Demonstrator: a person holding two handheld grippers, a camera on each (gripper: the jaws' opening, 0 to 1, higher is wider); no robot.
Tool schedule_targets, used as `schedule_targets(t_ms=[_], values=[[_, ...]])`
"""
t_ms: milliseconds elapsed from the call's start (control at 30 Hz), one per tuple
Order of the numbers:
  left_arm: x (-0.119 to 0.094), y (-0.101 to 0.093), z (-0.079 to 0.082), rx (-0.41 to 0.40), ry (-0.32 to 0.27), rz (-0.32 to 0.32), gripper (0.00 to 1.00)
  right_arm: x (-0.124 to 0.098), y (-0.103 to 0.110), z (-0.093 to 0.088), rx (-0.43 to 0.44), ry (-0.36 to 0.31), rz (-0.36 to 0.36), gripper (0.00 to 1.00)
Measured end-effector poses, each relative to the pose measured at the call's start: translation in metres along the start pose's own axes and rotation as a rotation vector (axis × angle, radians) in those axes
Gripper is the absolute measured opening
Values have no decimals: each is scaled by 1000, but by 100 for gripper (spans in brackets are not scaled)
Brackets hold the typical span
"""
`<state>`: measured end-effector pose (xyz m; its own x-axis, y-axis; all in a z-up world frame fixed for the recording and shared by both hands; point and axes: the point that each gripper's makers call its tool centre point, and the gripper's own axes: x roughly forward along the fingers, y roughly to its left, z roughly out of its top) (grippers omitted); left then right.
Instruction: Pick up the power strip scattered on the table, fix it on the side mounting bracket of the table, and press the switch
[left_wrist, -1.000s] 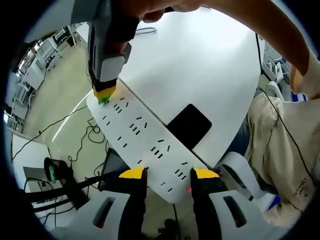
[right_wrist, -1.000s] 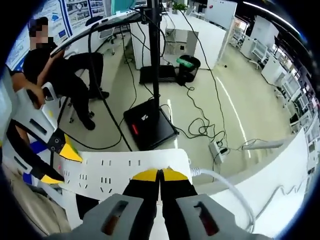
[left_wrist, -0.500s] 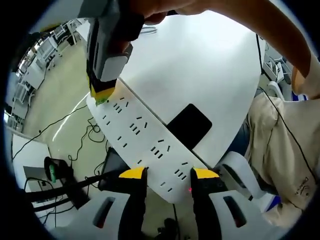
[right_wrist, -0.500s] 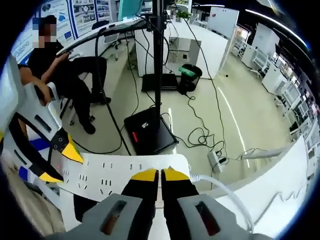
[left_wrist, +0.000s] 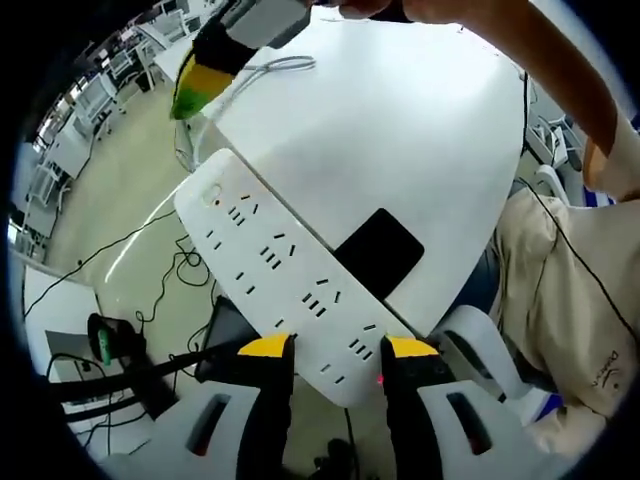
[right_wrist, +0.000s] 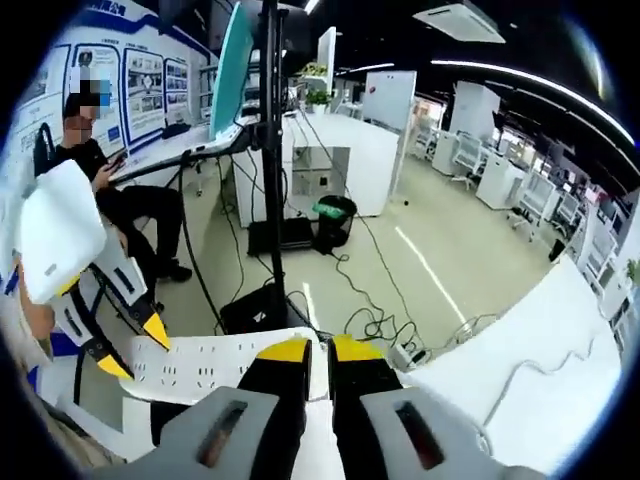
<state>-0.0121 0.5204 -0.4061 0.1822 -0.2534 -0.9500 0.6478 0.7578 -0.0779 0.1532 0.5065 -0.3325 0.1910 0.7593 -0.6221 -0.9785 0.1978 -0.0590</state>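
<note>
Our right claw (left_wrist: 190, 88) lifts off the power strip (left_wrist: 285, 282), nearly shut and empty, while our left claw (left_wrist: 335, 348) grips its end, steadying it at the counter (left_wrist: 400, 130) edge.

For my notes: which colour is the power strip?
White power strip, clearest in the left gripper view.

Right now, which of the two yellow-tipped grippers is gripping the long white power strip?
The left gripper: its jaws straddle the end of the white power strip. The right gripper hangs above the far end, apart.

both views look close from opposite ends onto the shared power strip (left_wrist: 290, 285).
</note>
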Motion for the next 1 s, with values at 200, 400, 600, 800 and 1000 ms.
schedule_targets(t_ms=[200,400,600,800,1000], values=[[0,3,1,-5,0,0,39,-26,-19,-8,23,-44,-47,5],[0,7,2,-13,-9,2,39,-52,-26,-6,31,-106,-68,9],[0,10,3,-16,-7,5,39,-82,-30,-6,9,-148,-101,10],[0,11,3,-11,28,7,39,-111,-35,-4,-14,-187,-142,11],[0,11,2,-9,24,7,40,-143,-41,-4,-50,-222,-197,12]])
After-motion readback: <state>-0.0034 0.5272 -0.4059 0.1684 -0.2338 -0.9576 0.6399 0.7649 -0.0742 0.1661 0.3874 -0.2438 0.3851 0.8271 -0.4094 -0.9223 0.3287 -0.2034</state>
